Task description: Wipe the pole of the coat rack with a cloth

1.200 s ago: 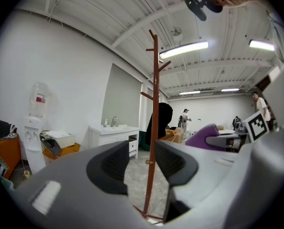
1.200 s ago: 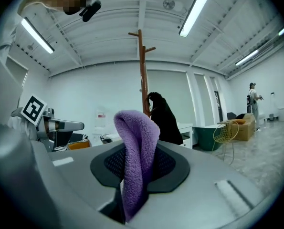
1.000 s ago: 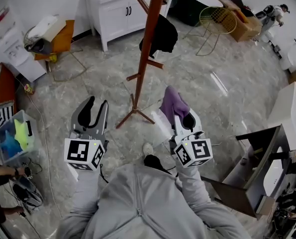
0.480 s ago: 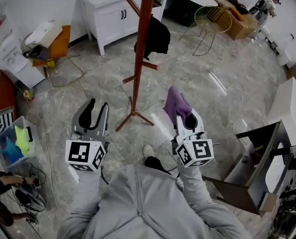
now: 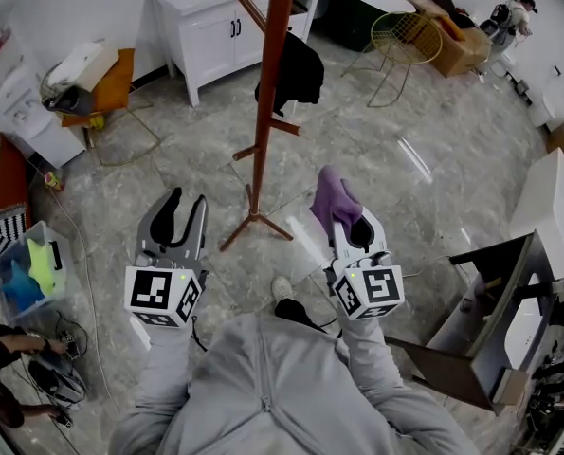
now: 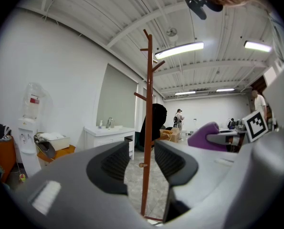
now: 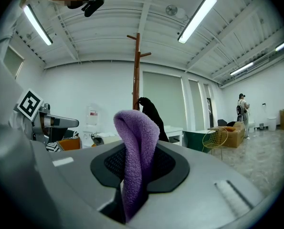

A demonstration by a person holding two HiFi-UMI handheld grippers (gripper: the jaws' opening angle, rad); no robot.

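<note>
Purple cloth pinched at lower right, brown coat rack pole standing at upper centre.
At lower left the left gripper holds its jaws apart with nothing between them; at lower right the right gripper is clamped on the folded cloth, well apart from the pole.

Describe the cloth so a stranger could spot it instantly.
Start at the tall brown coat rack. In the head view, right of its base, the right hand-held gripper clamps a folded purple cloth. Nothing else nearby is purple, and the left hand-held gripper holds nothing.
</note>
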